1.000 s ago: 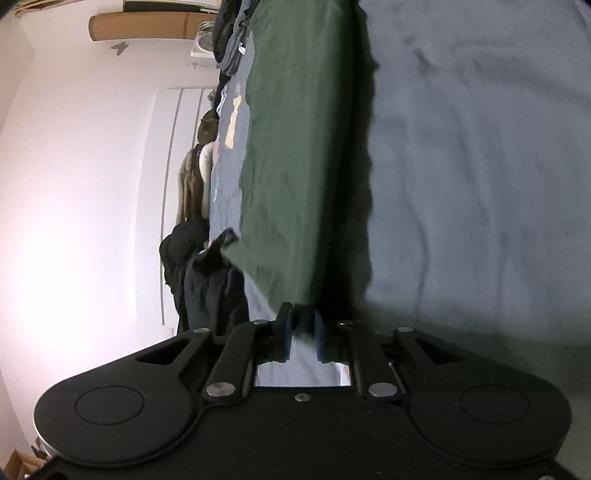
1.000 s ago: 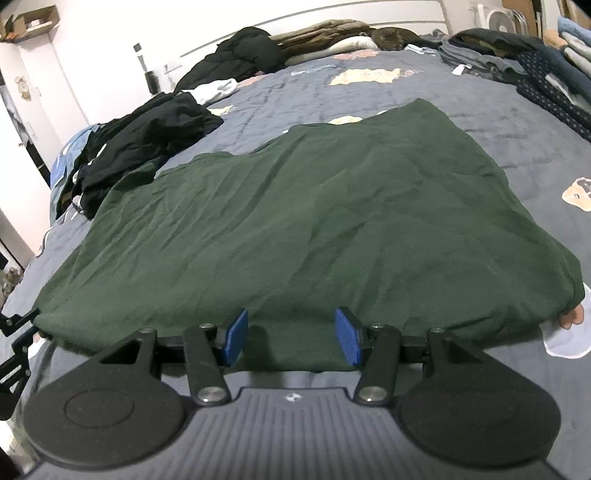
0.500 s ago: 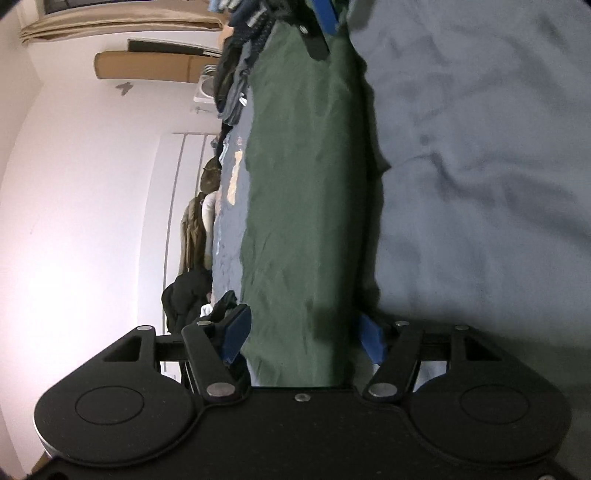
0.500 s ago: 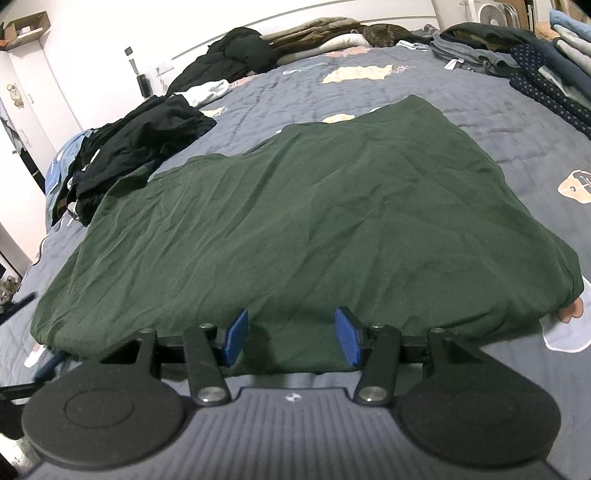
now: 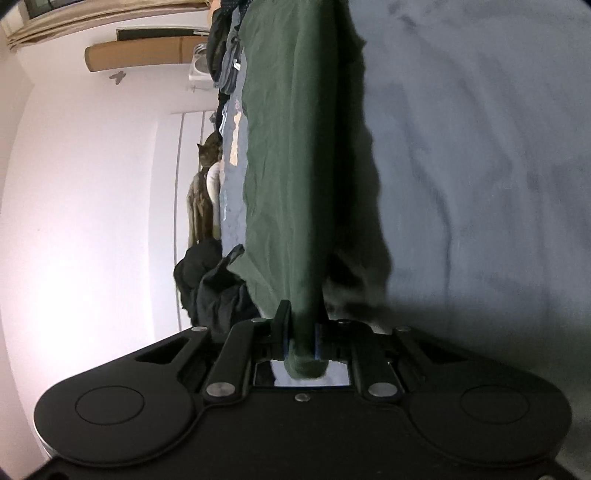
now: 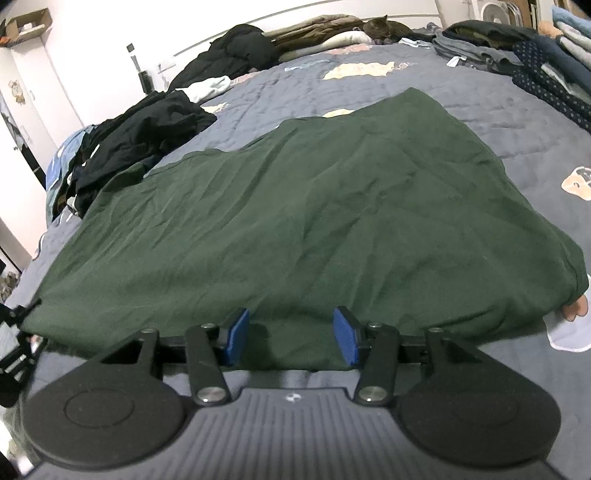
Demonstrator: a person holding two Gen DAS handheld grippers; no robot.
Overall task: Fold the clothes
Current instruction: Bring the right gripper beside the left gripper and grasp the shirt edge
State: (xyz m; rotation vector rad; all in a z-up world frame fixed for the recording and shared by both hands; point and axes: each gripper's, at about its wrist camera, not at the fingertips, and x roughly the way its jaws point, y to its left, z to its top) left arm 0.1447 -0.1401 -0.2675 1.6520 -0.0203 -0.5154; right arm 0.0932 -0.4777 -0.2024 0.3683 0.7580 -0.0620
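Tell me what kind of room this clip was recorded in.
Most likely a home bedroom. A dark green garment lies spread on a bed with a grey-blue quilted cover, other clothes are piled along its far edges, and a cat lies curled near the headboard.

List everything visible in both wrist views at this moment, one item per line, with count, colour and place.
dark green cotton garment: one, dark green, spread flat mid-bed.
grey-blue quilted bedspread: one, grey-blue with pale cartoon patches, under everything.
black crumpled clothes heap: one, black, on the bed beyond the garment's far left edge.
black puffy jacket: one, black, by the headboard.
tabby cat: one, brown-grey, curled at the head of the bed.
stacked folded clothes: one group, grey, olive and navy, along the bed's right edge.
white fan: one, white, behind the bed on the right.
left gripper: one, black, shut on the garment's edge.
right gripper: one, black with blue pads, open at the near hem.
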